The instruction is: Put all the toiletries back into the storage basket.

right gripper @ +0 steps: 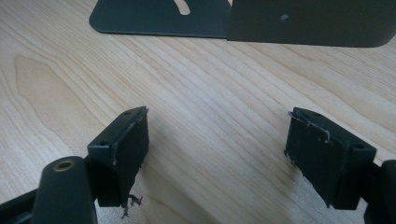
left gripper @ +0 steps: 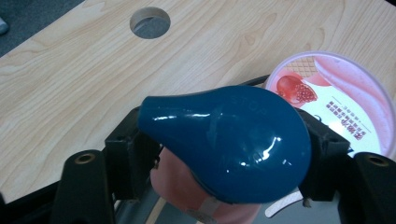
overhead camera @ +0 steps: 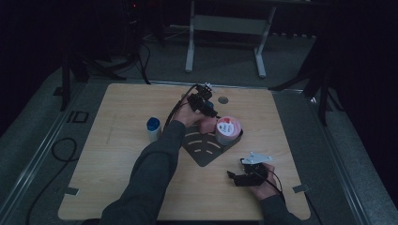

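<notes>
A glossy blue bulb (left gripper: 229, 144) lies between the jaws of my left gripper (left gripper: 229, 151), resting on something pink (left gripper: 180, 184) beneath it. The pads (left gripper: 133, 154) stand close at its sides and the bulb looks unsqueezed. Just beyond is a pink lidded ice-cream tub (left gripper: 336, 102). From above, the left gripper (overhead camera: 212, 112) is just left of the tub (overhead camera: 228, 129), which stands on a dark metal plate (overhead camera: 202, 151). My right gripper (overhead camera: 236, 178) rests near the front right of the table, open. Its jaws (right gripper: 217, 149) have only bare wood between them.
A small white bottle with a blue cap (overhead camera: 153, 129) stands left of the plate. A round hole (overhead camera: 223, 100) is in the tabletop behind the left gripper. The plate's edge and upright wall (right gripper: 308, 23) lie ahead of the right gripper. A table frame stands on the floor beyond.
</notes>
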Demonstrator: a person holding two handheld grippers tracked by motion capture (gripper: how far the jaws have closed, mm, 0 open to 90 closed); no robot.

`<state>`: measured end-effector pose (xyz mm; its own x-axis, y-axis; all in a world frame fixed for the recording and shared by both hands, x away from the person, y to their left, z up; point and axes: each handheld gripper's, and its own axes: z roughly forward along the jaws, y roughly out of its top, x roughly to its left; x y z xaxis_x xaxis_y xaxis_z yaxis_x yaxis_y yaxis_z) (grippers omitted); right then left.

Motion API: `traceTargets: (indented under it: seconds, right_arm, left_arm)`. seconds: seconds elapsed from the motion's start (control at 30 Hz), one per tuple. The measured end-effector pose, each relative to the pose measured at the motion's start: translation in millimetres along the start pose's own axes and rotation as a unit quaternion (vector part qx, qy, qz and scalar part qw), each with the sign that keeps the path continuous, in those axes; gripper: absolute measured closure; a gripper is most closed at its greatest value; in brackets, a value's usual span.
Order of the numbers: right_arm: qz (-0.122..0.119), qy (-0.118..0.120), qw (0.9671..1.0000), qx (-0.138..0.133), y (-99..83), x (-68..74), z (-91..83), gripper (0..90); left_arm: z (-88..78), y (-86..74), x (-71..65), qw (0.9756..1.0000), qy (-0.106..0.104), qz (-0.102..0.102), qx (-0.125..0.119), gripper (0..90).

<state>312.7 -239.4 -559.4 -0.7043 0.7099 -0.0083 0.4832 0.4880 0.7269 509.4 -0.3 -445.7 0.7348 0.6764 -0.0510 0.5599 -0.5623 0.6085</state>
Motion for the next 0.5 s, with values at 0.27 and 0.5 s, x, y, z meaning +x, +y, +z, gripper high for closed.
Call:
traceTargets:
  seconds: [0.27,0.5]
  right_arm:
    - [0.001,0.0,1.0,0.0,0.0,0.1,0.0,20.9]
    - [0.001,0.0,1.0,0.0,0.0,0.2,0.0,20.9]
  left_arm:
    - [-10.7,-3.6,0.9,0.9999,0.001,-0.014,0.008,32.3]
    - [-21.6,-7.2,-1.5,0.9997,0.011,-0.016,0.013,34.8]
